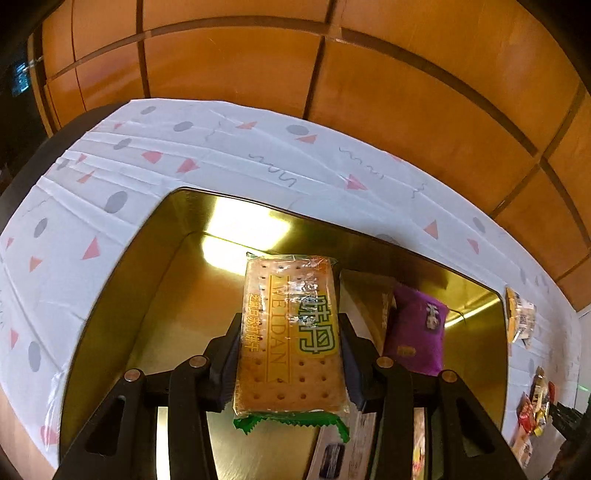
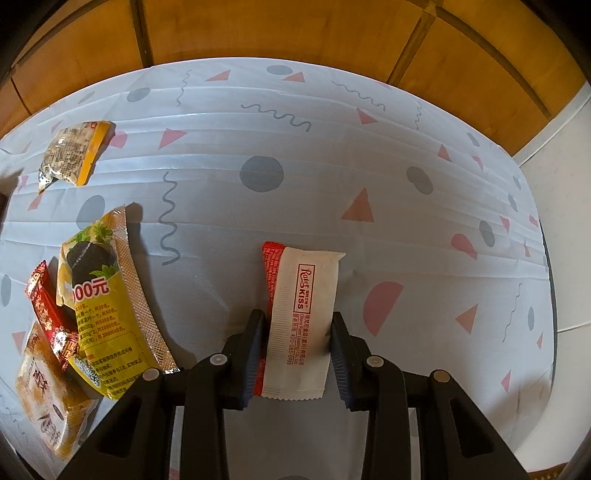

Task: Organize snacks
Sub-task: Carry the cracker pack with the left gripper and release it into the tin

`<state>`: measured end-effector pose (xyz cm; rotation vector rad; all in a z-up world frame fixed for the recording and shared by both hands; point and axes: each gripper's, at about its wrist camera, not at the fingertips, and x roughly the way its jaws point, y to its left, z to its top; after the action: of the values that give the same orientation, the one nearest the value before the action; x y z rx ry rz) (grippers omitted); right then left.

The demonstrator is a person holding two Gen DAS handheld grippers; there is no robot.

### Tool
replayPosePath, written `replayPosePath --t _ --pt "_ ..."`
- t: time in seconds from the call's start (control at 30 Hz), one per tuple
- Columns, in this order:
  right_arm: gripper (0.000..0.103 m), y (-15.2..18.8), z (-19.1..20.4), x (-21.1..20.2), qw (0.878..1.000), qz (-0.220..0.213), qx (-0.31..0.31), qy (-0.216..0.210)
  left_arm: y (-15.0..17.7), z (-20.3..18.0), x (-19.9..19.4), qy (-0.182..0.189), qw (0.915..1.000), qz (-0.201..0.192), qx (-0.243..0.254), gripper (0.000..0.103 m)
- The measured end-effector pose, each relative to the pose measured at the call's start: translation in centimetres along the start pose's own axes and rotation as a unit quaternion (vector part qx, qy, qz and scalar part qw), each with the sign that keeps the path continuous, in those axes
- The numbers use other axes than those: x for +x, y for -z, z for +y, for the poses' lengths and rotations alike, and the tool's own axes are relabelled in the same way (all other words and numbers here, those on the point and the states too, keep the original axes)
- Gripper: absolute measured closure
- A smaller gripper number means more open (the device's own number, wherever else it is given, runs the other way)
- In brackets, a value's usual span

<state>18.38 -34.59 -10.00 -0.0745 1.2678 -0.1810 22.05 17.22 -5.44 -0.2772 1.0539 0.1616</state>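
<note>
Cracker packet (image 1: 290, 334): a flat, clear-wrapped sheet of perforated biscuit with a yellow label and green crimped ends, clamped by its long edges between the closed fingers of the left gripper (image 1: 290, 354) and held above the floor of the gold tray (image 1: 110, 295). Within the tray, just to the right of the packet, lies a purple packet (image 1: 415, 328); further wrappers beneath the gripper are partly hidden by its linkage and cannot be identified. The tray rests on the patterned tablecloth (image 1: 221, 147), white with grey dots, pink triangles and squiggles. Beyond the tray's right rim a small yellow-edged packet (image 1: 519, 319) lies on the cloth, and a cluster of loose snacks (image 1: 535, 406) sits near the right edge of the left wrist view.

White-and-red sachet (image 2: 301, 317): printed in red lettering, lying on the cloth between the fingers of the right gripper (image 2: 299, 350); the jaws stand against both of its sides, nearly closed on it. Whether it is lifted cannot be told. To its left, well apart, a pile of a yellow pouch (image 2: 107, 295), a red wrapper (image 2: 46, 310) and a brown biscuit pack (image 2: 48, 402). Farther back on the left lies a yellow-edged foil packet (image 2: 74, 155). Wooden panelling (image 2: 295, 26) backs the table.
</note>
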Motion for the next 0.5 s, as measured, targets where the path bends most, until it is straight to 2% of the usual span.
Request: replayPosePath --t 0.13,0.2,0.4,0.5 --pt "0.067 0.1 0.3 -0.1 1.000 -0.001 -0.001 0.003 -0.2 0.2 0.7 -0.013 0.9998 0.010 -0.011 0.053" --pt "0.067 0.1 0.3 -0.1 1.000 -0.001 -0.001 0.005 0.2 0.5 -0.2 -0.011 0.9997 -0.001 -0.021 0.053" --pt "0.067 0.2 0.7 -0.3 1.000 -0.003 -0.006 0.011 3.3 0.1 -4.5 -0.031 0.9988 -0.037 -0.012 0.053" --pt "0.067 0.3 1.1 -0.4 1.000 -0.007 -0.016 0.021 4.9 -0.4 -6.2 -0.020 0.9983 -0.054 -0.004 0.053"
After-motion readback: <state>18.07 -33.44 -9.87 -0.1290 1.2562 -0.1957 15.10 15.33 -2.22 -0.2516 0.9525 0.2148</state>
